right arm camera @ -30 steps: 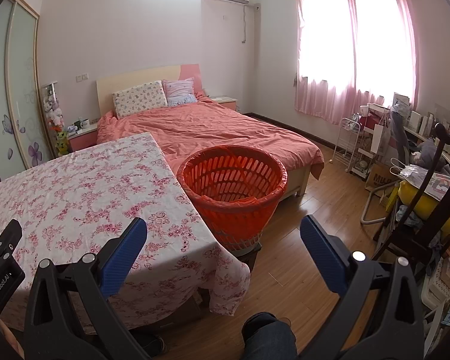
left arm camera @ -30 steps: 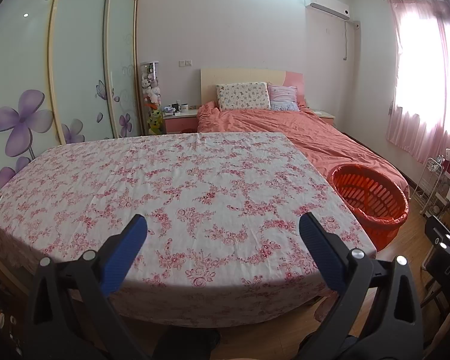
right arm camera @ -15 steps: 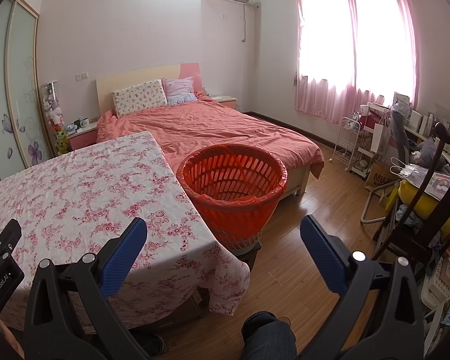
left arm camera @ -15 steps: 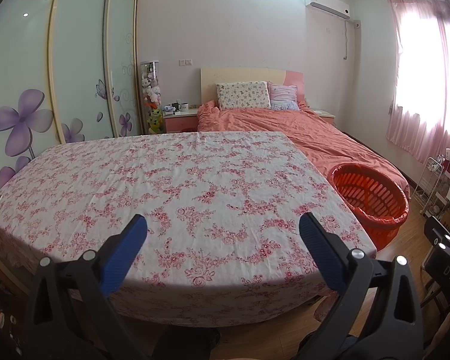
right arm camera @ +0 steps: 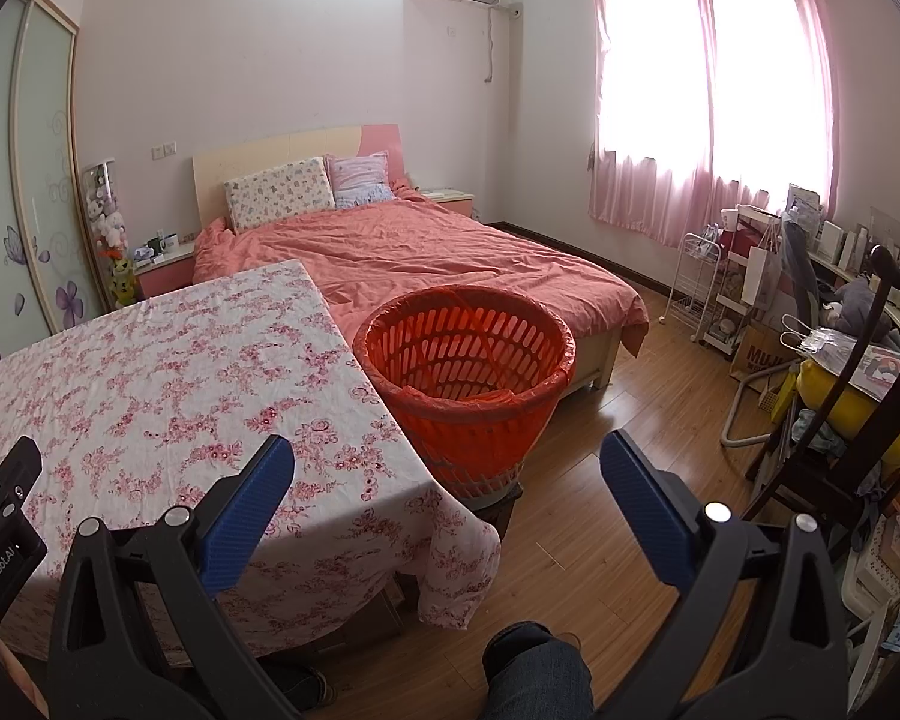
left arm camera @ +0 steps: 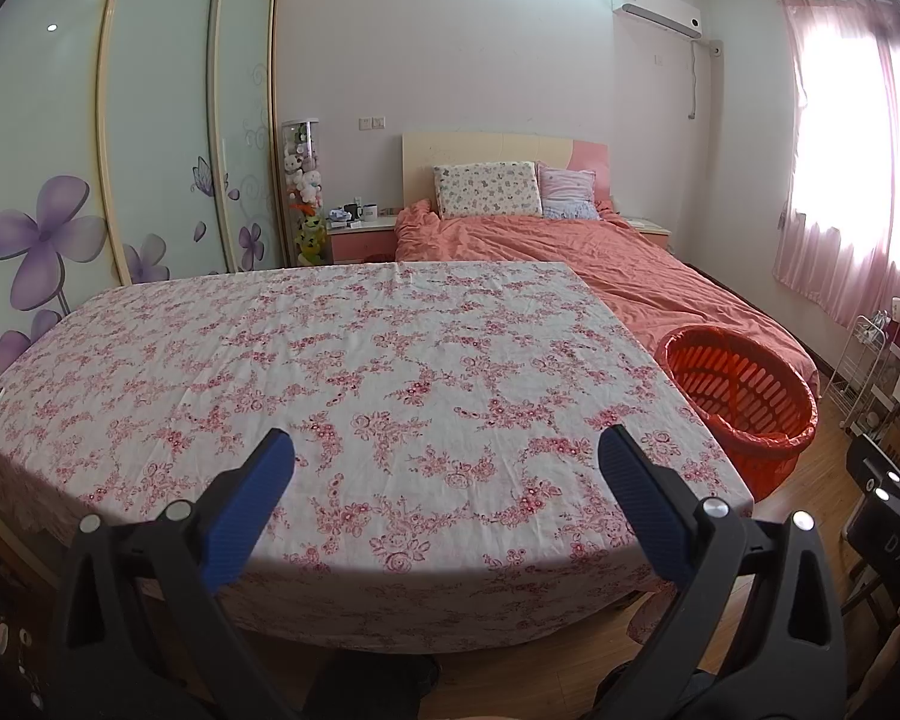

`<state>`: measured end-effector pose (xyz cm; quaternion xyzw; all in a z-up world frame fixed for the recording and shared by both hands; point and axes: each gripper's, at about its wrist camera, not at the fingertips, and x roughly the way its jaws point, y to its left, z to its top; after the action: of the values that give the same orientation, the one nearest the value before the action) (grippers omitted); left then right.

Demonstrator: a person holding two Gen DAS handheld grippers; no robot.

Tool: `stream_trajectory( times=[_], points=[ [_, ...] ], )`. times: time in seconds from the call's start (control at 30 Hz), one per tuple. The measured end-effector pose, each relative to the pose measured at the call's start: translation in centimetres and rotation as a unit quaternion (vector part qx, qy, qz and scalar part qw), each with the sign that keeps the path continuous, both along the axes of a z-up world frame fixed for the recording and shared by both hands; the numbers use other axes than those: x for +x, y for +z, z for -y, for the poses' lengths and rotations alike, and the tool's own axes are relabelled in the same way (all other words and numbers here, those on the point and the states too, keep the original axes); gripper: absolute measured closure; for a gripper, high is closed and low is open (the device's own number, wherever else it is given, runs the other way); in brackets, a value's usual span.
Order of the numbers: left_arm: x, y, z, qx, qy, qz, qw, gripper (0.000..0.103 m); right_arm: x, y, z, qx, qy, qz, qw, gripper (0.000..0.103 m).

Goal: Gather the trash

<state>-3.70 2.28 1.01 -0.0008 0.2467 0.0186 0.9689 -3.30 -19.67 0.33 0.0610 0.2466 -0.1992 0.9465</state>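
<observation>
An orange slatted basket [right arm camera: 465, 354] lined with an orange bag stands on the floor at the table's right corner; it also shows in the left wrist view [left arm camera: 741, 387]. The table with a pink floral cloth [left arm camera: 354, 372] has no trash showing on it. My left gripper [left arm camera: 447, 456] is open and empty above the table's near edge. My right gripper [right arm camera: 447, 456] is open and empty, held over the table's right corner [right arm camera: 150, 390] in front of the basket.
A bed with an orange cover [right arm camera: 426, 252] lies behind the table. A dark wooden chair [right arm camera: 858, 420] and cluttered shelves [right arm camera: 744, 276] stand at the right. A wardrobe with flower-print glass doors [left arm camera: 120, 150] runs along the left. My leg [right arm camera: 534, 678] shows at the bottom.
Both views have crept slightly upward and back; the table and basket sit a touch lower in frame. Both grippers stay open.
</observation>
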Motion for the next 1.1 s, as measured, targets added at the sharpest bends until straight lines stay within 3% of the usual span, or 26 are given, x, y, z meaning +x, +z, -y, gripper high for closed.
stream_trajectory(
  times=[1.1],
  points=[
    [0.02,-0.22,-0.13,-0.001,0.001,-0.002,1.0,0.004,-0.1,-0.25,0.09,0.002,0.0,-0.003,1.0,0.002]
  ],
)
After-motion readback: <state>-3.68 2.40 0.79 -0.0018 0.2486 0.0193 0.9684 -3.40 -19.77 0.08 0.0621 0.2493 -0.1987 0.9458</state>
